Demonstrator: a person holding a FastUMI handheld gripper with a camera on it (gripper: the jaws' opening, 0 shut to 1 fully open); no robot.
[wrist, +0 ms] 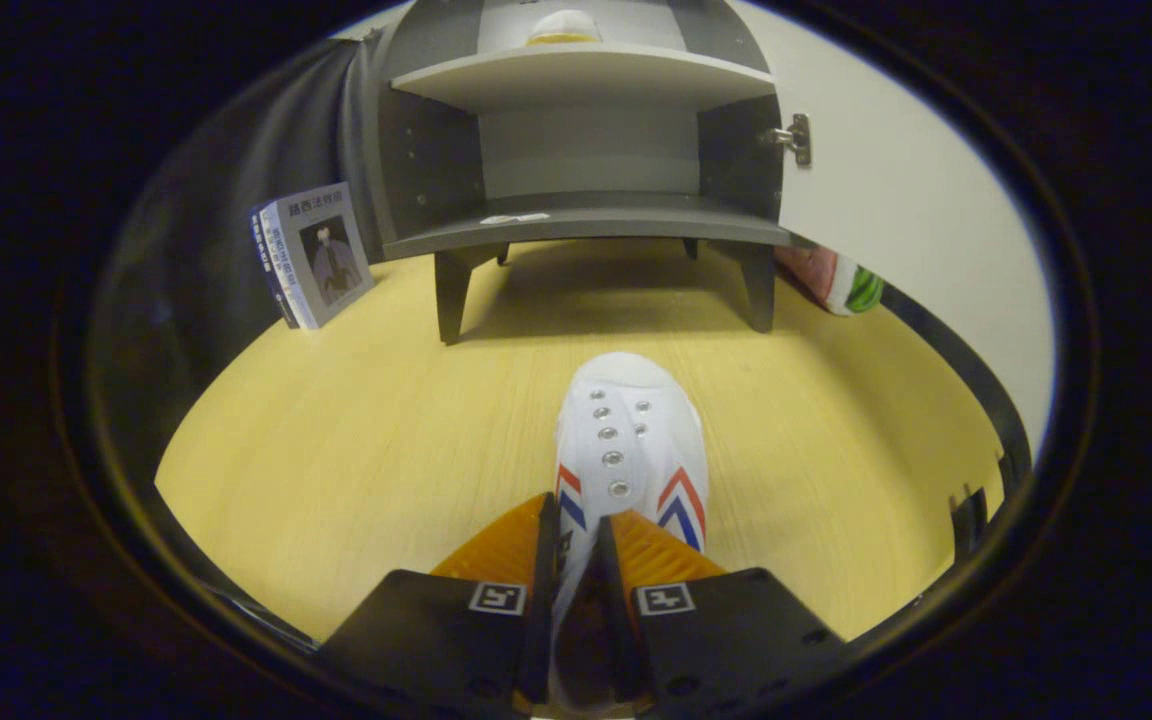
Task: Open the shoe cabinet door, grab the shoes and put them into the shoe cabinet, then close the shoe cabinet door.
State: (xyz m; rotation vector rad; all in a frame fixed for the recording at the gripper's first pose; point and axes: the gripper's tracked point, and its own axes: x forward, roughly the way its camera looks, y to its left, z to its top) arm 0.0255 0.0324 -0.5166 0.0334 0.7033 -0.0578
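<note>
A white canvas shoe [630,440] with red and blue chevrons and metal eyelets points toe-first toward the cabinet, lifted over the yellow wooden table [356,440]. My gripper [576,560] is shut on the shoe's side wall near its opening, with the orange fingers [506,550] pressing from both sides. Beyond the shoe stands the grey shoe cabinet [586,150] on short legs. Its white door [896,200] is swung open to the right. The lower shelf [586,220] is bare apart from a small white sticker. Another white shoe [564,25] lies on the upper shelf.
A book [314,255] leans against the dark cloth wall left of the cabinet. A pink, white and green object [841,282] lies behind the open door, right of the cabinet's leg. A black edge rims the table on the right.
</note>
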